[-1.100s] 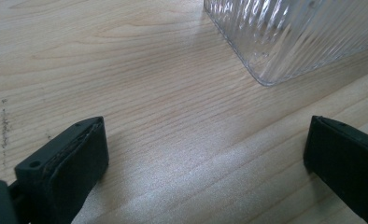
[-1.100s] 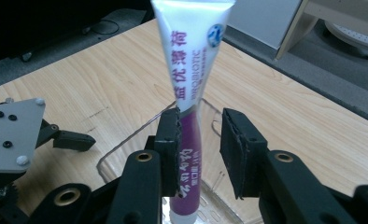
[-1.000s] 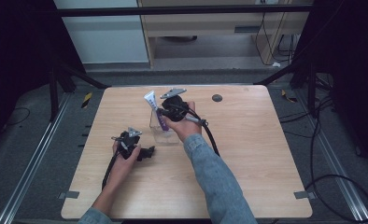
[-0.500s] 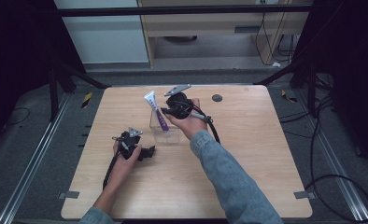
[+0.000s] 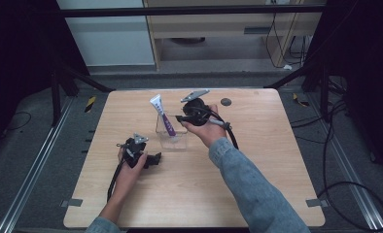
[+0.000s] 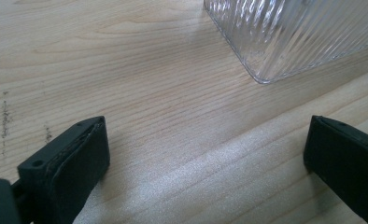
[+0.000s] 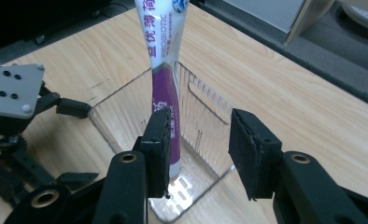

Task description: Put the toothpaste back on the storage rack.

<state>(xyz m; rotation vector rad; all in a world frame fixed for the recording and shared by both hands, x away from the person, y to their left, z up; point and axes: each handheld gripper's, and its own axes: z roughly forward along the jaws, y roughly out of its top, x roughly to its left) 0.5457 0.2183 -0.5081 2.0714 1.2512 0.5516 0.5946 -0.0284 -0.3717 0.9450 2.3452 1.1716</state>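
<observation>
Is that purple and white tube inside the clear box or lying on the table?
Inside. The tube stands in the clear box, leaning on its wall, top end poking above the rim. The right tool is open beside it.

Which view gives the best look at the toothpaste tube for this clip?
The right gripper view: the toothpaste tube stands close up in the clear container, print and purple band legible, though its top is cropped. The high view shows the whole tube, small, leaning in the container. The left gripper view catches just a container corner.
</observation>
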